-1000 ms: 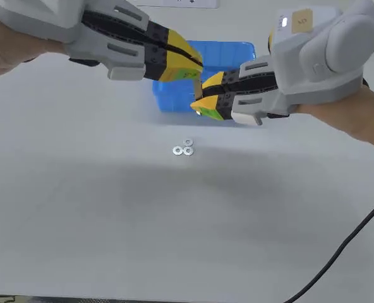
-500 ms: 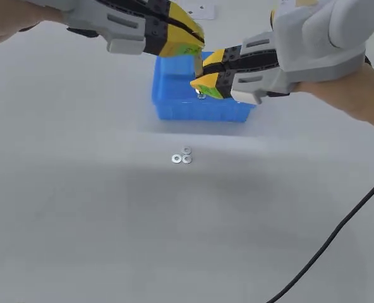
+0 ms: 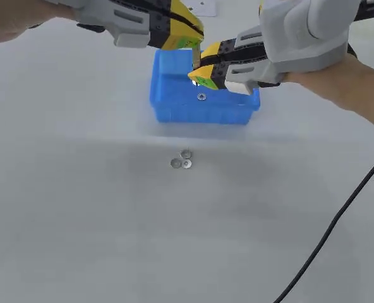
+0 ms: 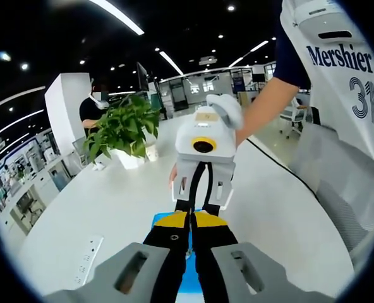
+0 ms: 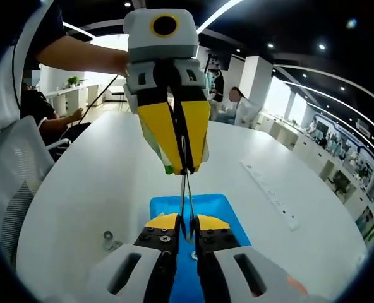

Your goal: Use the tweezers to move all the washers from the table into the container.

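both grippers on tweezers, over container

left gripper (image 3: 196, 38) has its yellow jaws closed on one end of the tweezers (image 5: 184, 192). right gripper (image 3: 197, 77) faces it tip to tip, its jaws pinched to a thin slit around the same tweezers further along. both hover above the blue container (image 3: 199, 116) on the white tabletop (image 3: 79, 208). one washer (image 3: 201, 96) lies on the container floor. three washers (image 3: 181, 160) lie in a tight cluster on the tabletop, near the container's front wall.
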A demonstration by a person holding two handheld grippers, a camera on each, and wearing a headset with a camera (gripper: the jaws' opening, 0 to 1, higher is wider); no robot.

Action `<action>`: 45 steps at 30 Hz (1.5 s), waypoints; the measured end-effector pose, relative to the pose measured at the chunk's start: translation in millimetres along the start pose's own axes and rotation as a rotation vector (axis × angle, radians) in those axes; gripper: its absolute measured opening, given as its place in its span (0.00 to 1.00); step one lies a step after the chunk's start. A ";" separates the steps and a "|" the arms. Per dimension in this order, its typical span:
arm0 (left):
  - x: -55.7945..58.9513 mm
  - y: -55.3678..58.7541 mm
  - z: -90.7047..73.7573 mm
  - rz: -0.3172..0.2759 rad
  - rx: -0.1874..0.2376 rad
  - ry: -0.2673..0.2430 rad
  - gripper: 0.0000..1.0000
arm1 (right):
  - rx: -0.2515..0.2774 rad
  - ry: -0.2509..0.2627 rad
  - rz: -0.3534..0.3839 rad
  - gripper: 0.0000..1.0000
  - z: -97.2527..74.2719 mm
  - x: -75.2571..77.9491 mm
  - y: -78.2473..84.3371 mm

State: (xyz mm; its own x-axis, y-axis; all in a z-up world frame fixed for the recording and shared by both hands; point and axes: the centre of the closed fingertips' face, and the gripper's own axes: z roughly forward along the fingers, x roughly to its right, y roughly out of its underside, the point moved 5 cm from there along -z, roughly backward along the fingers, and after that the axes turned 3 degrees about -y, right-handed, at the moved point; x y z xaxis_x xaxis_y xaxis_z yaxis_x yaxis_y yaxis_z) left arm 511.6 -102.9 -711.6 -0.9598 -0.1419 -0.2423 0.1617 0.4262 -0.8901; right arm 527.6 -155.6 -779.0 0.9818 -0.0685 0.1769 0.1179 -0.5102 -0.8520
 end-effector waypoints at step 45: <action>-9.3 46.2 18.5 -0.137 -0.057 0.011 0.05 | -0.036 -0.086 0.192 0.11 26.5 1.1 37.1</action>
State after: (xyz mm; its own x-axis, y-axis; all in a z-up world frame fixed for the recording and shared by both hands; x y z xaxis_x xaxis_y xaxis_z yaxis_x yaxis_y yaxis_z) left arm 532.2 -98.4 -757.6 -0.9744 -0.1929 -0.1158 0.0162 0.4532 -0.8912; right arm 537.0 -152.0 -823.5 0.9950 -0.0951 -0.0307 -0.0764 -0.5252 -0.8475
